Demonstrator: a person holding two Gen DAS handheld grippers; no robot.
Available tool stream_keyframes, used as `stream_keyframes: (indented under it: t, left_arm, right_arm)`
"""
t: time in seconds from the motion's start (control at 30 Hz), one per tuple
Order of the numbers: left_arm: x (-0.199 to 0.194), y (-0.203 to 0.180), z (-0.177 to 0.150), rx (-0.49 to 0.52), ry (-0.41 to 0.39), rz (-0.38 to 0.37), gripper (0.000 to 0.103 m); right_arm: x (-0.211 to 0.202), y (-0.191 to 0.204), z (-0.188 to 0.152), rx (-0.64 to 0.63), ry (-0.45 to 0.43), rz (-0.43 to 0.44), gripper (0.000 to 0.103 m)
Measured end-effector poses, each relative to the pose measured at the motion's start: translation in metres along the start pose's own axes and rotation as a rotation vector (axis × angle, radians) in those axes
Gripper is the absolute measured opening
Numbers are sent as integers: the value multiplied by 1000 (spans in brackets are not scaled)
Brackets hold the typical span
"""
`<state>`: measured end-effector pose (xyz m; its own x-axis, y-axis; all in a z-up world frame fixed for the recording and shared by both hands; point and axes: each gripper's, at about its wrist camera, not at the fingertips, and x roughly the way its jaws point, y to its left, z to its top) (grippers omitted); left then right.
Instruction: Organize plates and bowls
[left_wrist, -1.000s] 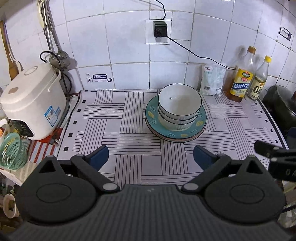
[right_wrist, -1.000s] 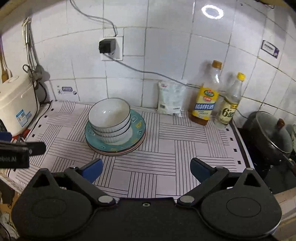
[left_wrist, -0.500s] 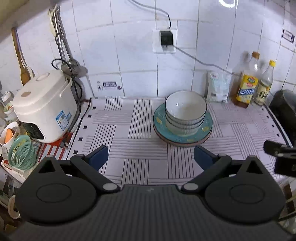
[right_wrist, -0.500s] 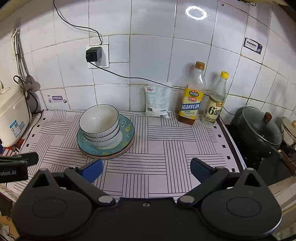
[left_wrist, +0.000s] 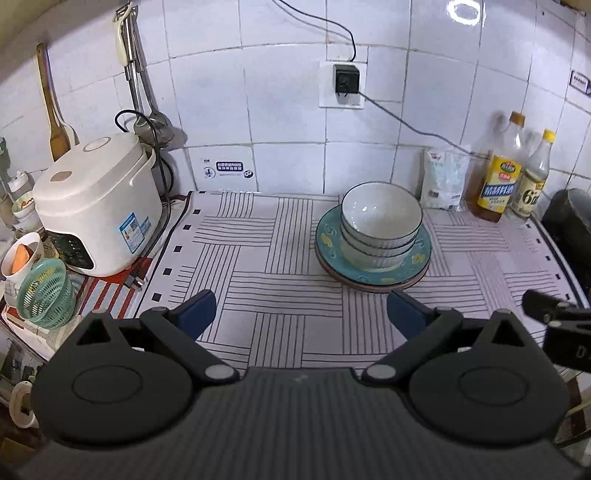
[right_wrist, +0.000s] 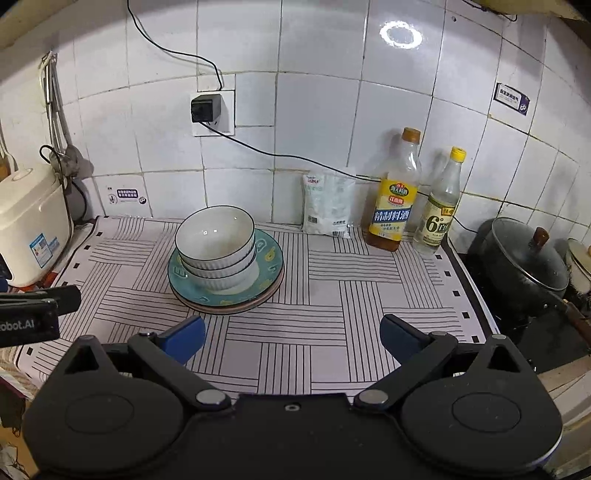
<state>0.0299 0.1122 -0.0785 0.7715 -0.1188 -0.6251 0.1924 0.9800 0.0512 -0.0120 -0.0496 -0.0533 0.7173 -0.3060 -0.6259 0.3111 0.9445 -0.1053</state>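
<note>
While both tools hang back over the near edge, the striped mat (left_wrist: 288, 258) fills the counter from the rice cooker (left_wrist: 96, 203) on the left to the dark lidded pot (right_wrist: 524, 266) on the right. Centre stage, toward the far side of the mat, sits the stack of plates (left_wrist: 373, 273), teal one on top, and nested on it are the white bowls (left_wrist: 380, 221). Against the far wall stand a white packet (right_wrist: 328, 203) and two bottles (right_wrist: 395, 195). Left gripper (left_wrist: 301, 310): jaws spread wide, nothing between them. Right gripper (right_wrist: 291, 334): same story, wide apart and empty, the plates just beyond its left finger.
</note>
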Motion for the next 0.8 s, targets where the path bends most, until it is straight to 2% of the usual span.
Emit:
stream_keyframes:
  t: [0.8]
  left_arm:
    - [4,-10,-5,28,-5,-16,100]
  right_arm:
    - [1,-6,-2,-2,-3,0,102]
